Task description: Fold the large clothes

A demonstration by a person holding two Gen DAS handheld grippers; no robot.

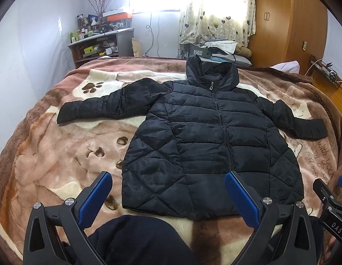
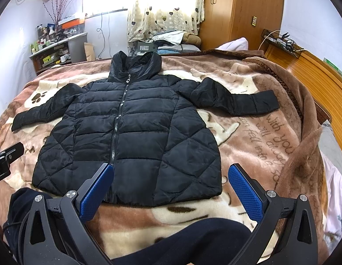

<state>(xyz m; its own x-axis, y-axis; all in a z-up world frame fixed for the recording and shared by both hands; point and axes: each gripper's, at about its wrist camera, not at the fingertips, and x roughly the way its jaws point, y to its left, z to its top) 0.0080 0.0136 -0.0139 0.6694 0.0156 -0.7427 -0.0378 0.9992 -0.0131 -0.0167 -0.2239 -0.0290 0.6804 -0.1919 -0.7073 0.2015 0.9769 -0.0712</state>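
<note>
Your black puffer jacket [image 1: 213,132] lies flat and zipped, front up, in the middle of the bed's paw-print blanket [image 1: 60,154], hood toward the far edge and hem toward the near edge where you stand. Both sleeves are spread out sideways; the right cuff [image 2: 259,103] stops short of the bunched blanket fold along the right edge, and the left cuff [image 1: 67,114] leaves bare blanket out to the left edge. A strip of blanket shows between the hem and your dark-clothed legs. Your left gripper [image 1: 168,195] hangs above the hem with jaws wide, holding nothing. Your right gripper [image 2: 171,187] is likewise spread wide and empty above the hem's right half.
</note>
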